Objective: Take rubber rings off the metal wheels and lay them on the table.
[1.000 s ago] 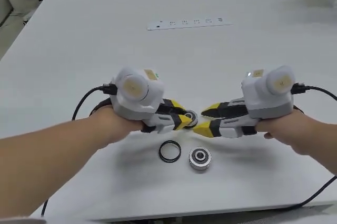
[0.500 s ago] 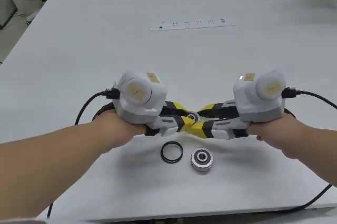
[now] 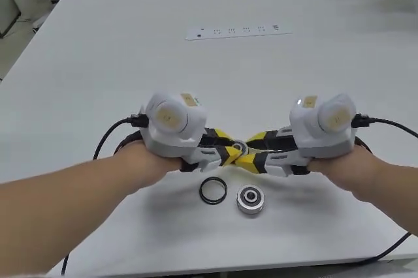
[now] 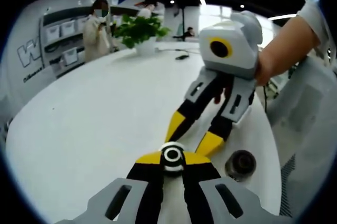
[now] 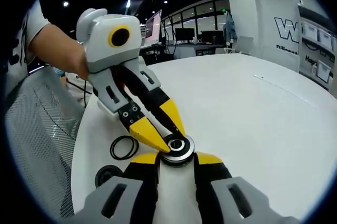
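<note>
My left gripper (image 3: 230, 151) is shut on a small metal wheel (image 3: 239, 148) with a dark rubber rim, holding it above the table. That wheel (image 4: 172, 156) sits between the left gripper's yellow tips. My right gripper (image 5: 176, 159) faces it from the other side, its jaws standing open just either side of the held wheel (image 5: 177, 149); I cannot tell whether they touch its rim. Below, a loose black rubber ring (image 3: 213, 190) lies flat on the table (image 3: 130, 62) beside a second metal wheel (image 3: 250, 199).
A white power strip (image 3: 238, 30) lies far back on the table. Black cables (image 3: 111, 133) trail from both grippers toward the near edge. A potted plant (image 4: 138, 30) stands on the table's far side, with a person (image 4: 97, 29) behind it.
The right gripper has moved left until its tips reach the wheel held by the left gripper. The ring and the second wheel on the table have not moved.
</note>
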{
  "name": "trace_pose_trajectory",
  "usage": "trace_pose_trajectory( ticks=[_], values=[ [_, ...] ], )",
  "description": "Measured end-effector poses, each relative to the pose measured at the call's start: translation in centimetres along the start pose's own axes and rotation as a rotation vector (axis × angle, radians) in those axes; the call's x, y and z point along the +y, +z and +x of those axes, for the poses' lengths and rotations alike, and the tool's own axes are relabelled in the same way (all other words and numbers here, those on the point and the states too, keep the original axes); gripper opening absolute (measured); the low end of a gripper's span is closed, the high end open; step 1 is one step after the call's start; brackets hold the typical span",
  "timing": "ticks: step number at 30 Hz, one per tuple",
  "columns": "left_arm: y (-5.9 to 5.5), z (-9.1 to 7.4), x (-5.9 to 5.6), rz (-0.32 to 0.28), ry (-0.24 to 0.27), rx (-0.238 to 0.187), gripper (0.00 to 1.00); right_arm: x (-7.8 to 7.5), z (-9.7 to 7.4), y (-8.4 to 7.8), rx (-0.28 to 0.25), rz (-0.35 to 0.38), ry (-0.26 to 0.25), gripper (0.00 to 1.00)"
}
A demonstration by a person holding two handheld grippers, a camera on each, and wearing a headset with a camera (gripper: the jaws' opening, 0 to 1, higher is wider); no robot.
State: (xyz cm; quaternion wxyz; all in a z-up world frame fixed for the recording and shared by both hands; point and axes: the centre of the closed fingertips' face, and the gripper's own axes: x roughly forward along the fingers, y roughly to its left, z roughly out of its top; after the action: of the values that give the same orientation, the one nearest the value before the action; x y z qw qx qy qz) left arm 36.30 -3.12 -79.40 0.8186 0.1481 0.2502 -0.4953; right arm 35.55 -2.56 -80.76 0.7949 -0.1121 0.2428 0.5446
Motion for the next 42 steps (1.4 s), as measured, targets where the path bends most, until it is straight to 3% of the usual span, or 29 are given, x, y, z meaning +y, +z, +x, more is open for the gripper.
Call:
trace_pose_trajectory(
  ticks=[26,35,42],
  values=[
    [-0.2,0.0,0.0,-0.018,0.015,0.001,0.13,0.0,-1.0,-0.8,0.024,0.007,-0.005,0.04],
    [-0.3,0.0,-0.1,-0.013,0.018,0.002,0.13,-0.1,-1.3,-0.6,0.014,0.102,-0.009,0.0],
    [-0.3,-0.1,-0.1,-0.01,0.024,0.002,0.12,-0.8,-1.8,-0.4,-0.034,0.274,-0.022,0.0]
  ],
)
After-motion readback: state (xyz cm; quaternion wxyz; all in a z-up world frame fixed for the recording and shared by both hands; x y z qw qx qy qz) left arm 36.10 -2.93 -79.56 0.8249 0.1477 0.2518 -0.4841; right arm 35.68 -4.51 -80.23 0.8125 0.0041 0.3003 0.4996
